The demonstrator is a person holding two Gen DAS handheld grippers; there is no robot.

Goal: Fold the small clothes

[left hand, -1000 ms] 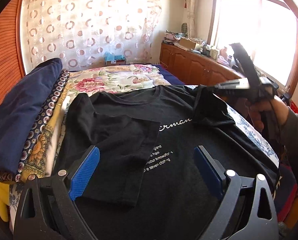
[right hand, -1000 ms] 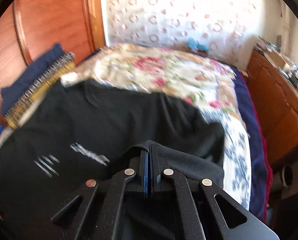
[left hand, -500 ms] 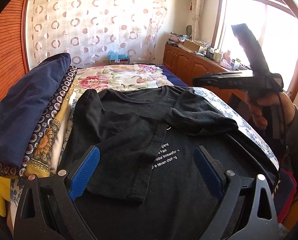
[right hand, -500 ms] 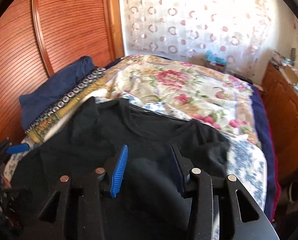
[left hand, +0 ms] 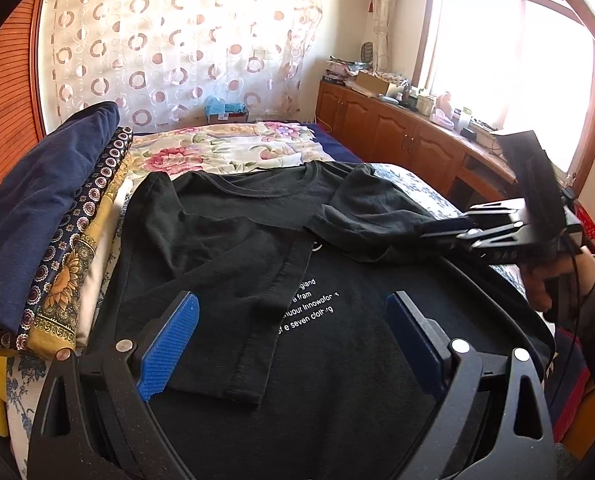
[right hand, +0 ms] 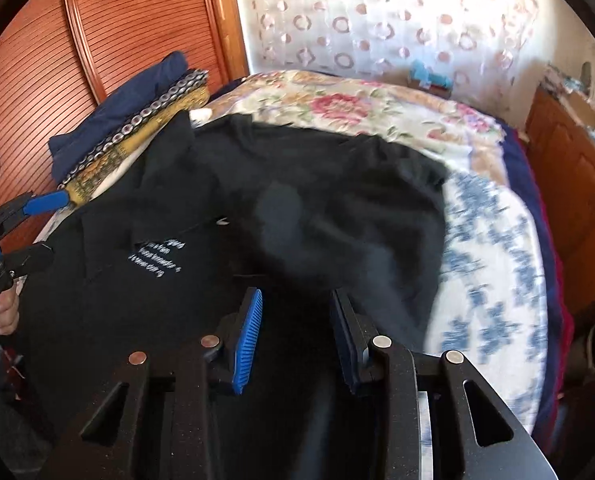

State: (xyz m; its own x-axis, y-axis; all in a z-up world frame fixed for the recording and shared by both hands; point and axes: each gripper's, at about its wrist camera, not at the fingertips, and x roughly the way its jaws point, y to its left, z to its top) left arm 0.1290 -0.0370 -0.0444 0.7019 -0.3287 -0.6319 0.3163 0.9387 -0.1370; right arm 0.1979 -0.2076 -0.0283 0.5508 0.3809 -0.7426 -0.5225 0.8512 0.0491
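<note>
A black T-shirt (left hand: 337,352) with white lettering lies flat on the bed, also in the right wrist view (right hand: 305,200). Both sleeves are folded inward: the left sleeve (left hand: 233,280) and the right sleeve (left hand: 369,220). My left gripper (left hand: 293,340) is open and empty, just above the shirt's lower middle. My right gripper (right hand: 297,340) is open and empty, over the shirt's right side; in the left wrist view it shows at the right (left hand: 449,232), by the folded right sleeve.
A stack of folded cloth, navy on top (left hand: 45,208), lies along the bed's left side. A floral bedspread (left hand: 225,152) extends behind the shirt. A wooden cabinet (left hand: 409,144) with clutter stands at the right under the window. A wooden slatted wall (right hand: 57,60) is at the left.
My right gripper laid the right sleeve inward onto the shirt, opened and let it go, then dropped lower beside it. My left gripper stayed open and nearly still.
</note>
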